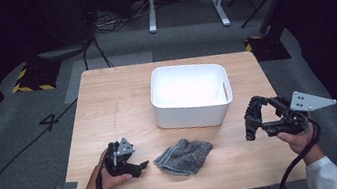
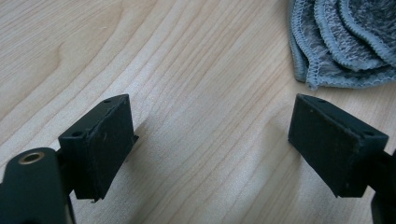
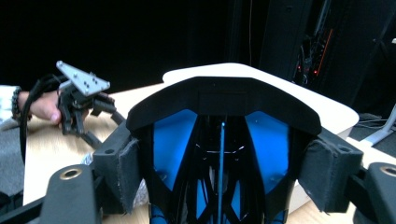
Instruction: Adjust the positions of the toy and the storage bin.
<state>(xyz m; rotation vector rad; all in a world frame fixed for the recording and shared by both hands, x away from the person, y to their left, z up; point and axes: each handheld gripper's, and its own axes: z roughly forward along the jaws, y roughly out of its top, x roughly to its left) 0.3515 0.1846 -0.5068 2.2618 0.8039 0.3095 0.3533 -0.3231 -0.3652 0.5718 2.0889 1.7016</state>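
Seen from the high view, the light wooden table point(image 1: 113, 108) carries a white rectangular plastic tub point(image 1: 192, 113) at its far centre and a crumpled grey terry cloth point(image 1: 184, 155) in front of it. My left gripper point(image 1: 143, 166) rests low on the board just left of the cloth, and my right gripper point(image 1: 267, 121) hangs above the table's right edge, well apart from both. The left gripper view adds what the high view cannot resolve. Here the left gripper point(image 2: 210, 140) has its jaws spread wide with only bare wood point(image 2: 187, 70) between them, and the cloth's stitched, layered hems point(image 2: 345, 37) lie just beyond and to one side of one pad, not touching it. The right gripper view shows the right gripper point(image 3: 222, 172) pinching a black arched frame with blue inner panels point(image 3: 224, 98), one pad pressed on each flank. The tub's white rim point(image 3: 327, 105) and the left gripper point(image 3: 91, 133) lie beyond it. In the high view that frame point(image 1: 252, 112) juts left from the jaws, its long axis in line with them and tipped down toward the table. I cannot tell what the frame is.
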